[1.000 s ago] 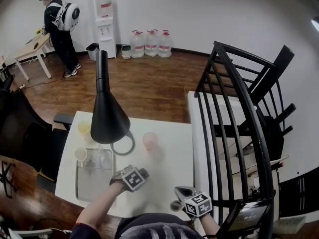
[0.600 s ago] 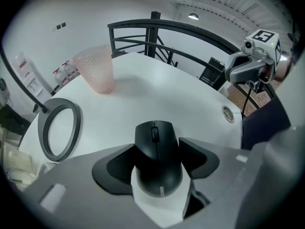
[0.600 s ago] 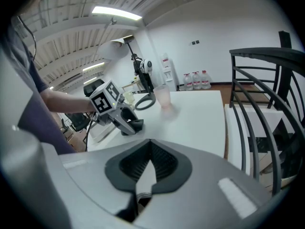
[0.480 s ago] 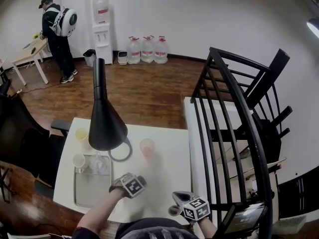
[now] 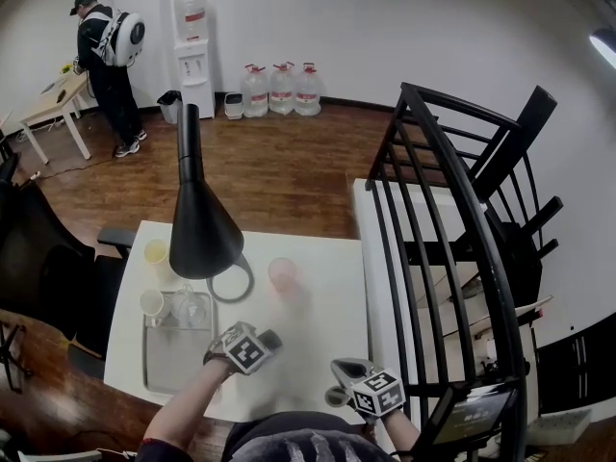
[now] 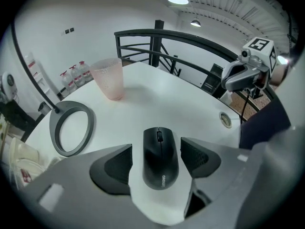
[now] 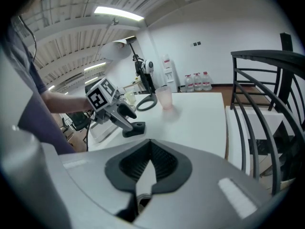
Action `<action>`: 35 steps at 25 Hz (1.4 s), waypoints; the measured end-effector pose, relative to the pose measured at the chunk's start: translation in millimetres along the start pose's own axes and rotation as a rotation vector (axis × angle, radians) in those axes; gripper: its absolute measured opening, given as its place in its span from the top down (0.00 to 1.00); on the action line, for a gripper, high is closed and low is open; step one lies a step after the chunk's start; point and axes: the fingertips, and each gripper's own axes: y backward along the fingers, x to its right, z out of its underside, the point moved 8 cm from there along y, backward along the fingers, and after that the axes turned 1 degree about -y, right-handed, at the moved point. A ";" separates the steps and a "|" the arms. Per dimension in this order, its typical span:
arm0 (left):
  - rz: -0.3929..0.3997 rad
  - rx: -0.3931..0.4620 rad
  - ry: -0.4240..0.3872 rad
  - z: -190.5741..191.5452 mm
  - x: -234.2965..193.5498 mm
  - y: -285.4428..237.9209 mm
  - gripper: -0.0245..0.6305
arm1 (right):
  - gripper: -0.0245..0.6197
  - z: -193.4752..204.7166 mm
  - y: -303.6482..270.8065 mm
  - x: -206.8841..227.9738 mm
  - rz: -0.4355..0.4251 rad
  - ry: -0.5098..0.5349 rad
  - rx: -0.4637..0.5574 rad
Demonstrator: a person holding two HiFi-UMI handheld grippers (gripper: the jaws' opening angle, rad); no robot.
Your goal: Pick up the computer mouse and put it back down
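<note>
The black computer mouse lies flat on the white table, between the jaws of my left gripper. Those jaws have just been opening, and a thin strip of table shows on each side of the mouse, so the pads do not press on it. In the head view the left gripper points down at the table's near middle. My right gripper hovers at the table's near right corner, shut with nothing between its pads; the head view shows it beside the left one.
A pink cup stands beyond the mouse. The lamp's ring base lies to the left, its black shade above. A tray with cups sits at the left. A cable hole and a black railing are on the right.
The left gripper stays over the same spot near the table's front edge, and the right gripper has not moved. Only the head view has shifted a little.
</note>
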 end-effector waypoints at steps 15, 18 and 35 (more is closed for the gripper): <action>-0.173 0.415 -0.022 -3.7 37.6 107.1 0.94 | 0.96 -6.6 1.4 -5.6 0.011 0.022 0.036; -0.180 0.408 -0.044 -0.8 44.3 103.7 0.94 | 0.96 -11.3 2.0 -8.3 0.012 0.037 0.051; -0.178 0.436 -0.073 -9.9 58.2 110.1 0.94 | 0.96 -16.5 4.4 -11.6 0.020 0.057 0.079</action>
